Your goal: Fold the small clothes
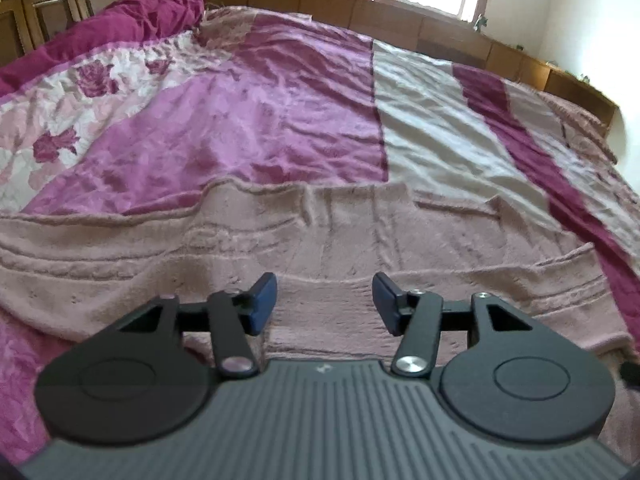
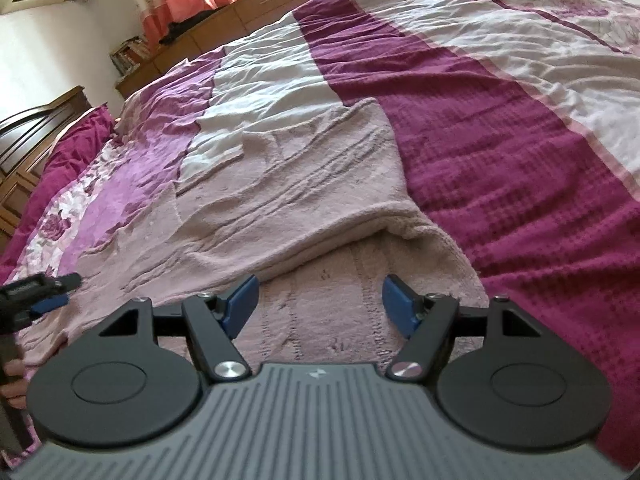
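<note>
A dusty-pink knitted garment (image 1: 320,240) lies spread flat on the bed, wide across the left wrist view. My left gripper (image 1: 324,304) is open and empty, just above its near part. In the right wrist view the same garment (image 2: 280,184) has its right part folded over, with a raised fold edge (image 2: 360,236) in front of the fingers. My right gripper (image 2: 319,306) is open and empty over the near layer. The left gripper (image 2: 48,300) shows at the far left edge of that view.
The bed has a purple, magenta and grey patterned cover (image 1: 280,112). A magenta pillow (image 1: 132,20) lies at the head by the wooden headboard (image 1: 48,4). A wooden ledge (image 1: 440,28) runs under the window. A magenta band of the cover (image 2: 520,184) lies right of the garment.
</note>
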Available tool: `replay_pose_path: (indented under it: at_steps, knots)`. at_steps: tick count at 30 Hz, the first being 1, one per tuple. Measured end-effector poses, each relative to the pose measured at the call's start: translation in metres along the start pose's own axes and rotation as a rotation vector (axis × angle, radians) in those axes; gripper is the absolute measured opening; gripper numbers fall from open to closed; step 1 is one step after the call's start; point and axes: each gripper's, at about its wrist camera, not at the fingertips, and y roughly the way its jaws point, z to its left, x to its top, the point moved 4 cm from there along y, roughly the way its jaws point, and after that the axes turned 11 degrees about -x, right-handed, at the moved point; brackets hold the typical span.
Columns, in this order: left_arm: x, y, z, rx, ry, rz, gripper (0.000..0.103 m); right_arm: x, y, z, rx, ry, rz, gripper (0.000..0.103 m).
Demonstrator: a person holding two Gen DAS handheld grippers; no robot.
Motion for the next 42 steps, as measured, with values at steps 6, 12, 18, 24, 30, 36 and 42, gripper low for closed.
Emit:
replay_pose_path:
  at_steps: [6,12,18,24,30,36,42]
  knots:
    - [-0.004,0.023,0.02,0.031,-0.032,0.037,0.054,0.03,-0.004,0.011,0.012,-0.018,-0.025,0.075]
    - [-0.006,0.033,0.032,0.031,-0.079,0.062,0.053,0.082,0.043,0.023,0.007,0.04,0.002,0.075]
    - [-0.009,0.037,0.028,0.014,-0.036,0.071,0.047,0.121,0.1,0.039,-0.063,0.072,0.033,0.073]
    - [-0.01,0.045,0.022,0.011,0.001,0.076,0.043,0.14,0.142,0.036,-0.107,0.145,0.09,0.063]
    - [-0.011,0.051,0.022,0.025,0.001,0.073,0.043,0.145,0.159,0.035,-0.182,0.138,0.113,0.03]
    - [-0.011,0.052,0.018,-0.022,0.009,0.076,0.015,0.141,0.152,0.029,-0.174,0.108,0.071,0.009]
    - [0.001,0.034,0.01,-0.036,0.054,-0.019,0.013,0.142,0.13,0.025,-0.11,0.122,-0.008,0.007]
